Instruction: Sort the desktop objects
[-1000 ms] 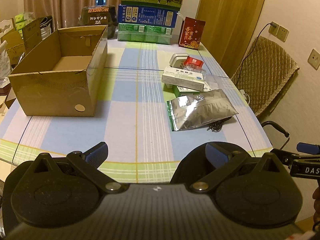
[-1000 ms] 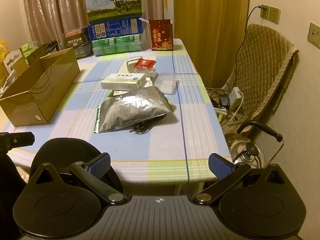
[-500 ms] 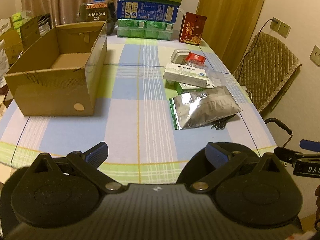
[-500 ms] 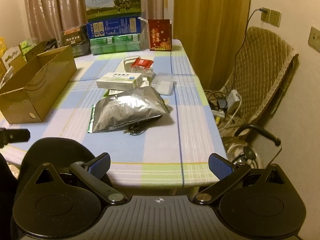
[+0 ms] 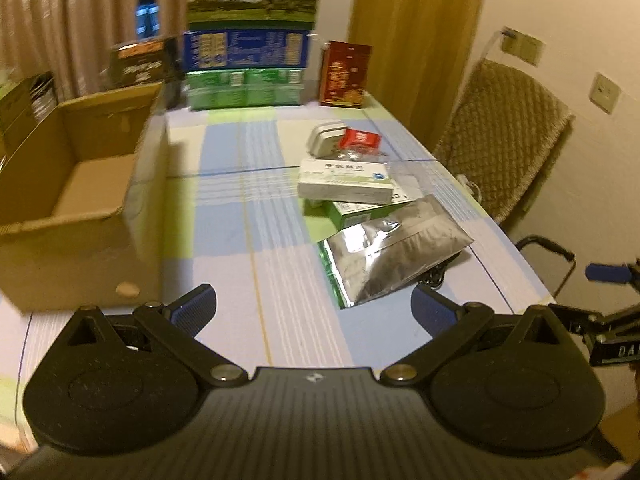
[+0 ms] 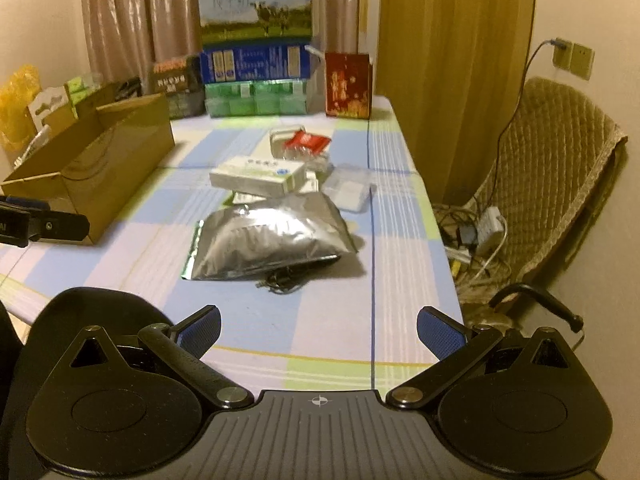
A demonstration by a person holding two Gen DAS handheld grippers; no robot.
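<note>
We hold both tools over the near edge of the table (image 6: 256,344), each with its jaws spread wide and nothing between them: the left gripper (image 5: 314,310) faces the middle of the checked cloth, and the right gripper (image 6: 319,330) faces the clutter on the right half. We judge this to be the approach step; no object has been picked up yet.

Nearest to the grippers lies the silver foil pouch (image 6: 268,240), flat on the cloth, with a dark tangle of cable (image 6: 282,280) showing from under its front edge. Just behind it sits the white medicine box (image 6: 258,176), resting partly on a green box (image 5: 360,210). Beside these lies a clear plastic case (image 6: 348,192). Further back are a small metal tin (image 5: 326,140) and a red packet (image 5: 360,139) leaning against it.

To the left stands the open cardboard box (image 5: 80,184), which appears empty and is the likely destination.

The next move calls for lowering one gripper onto the pouch. The pouch is slack and glossy, so we should pinch an edge rather than its middle, and keep clear of the cable.
</note>
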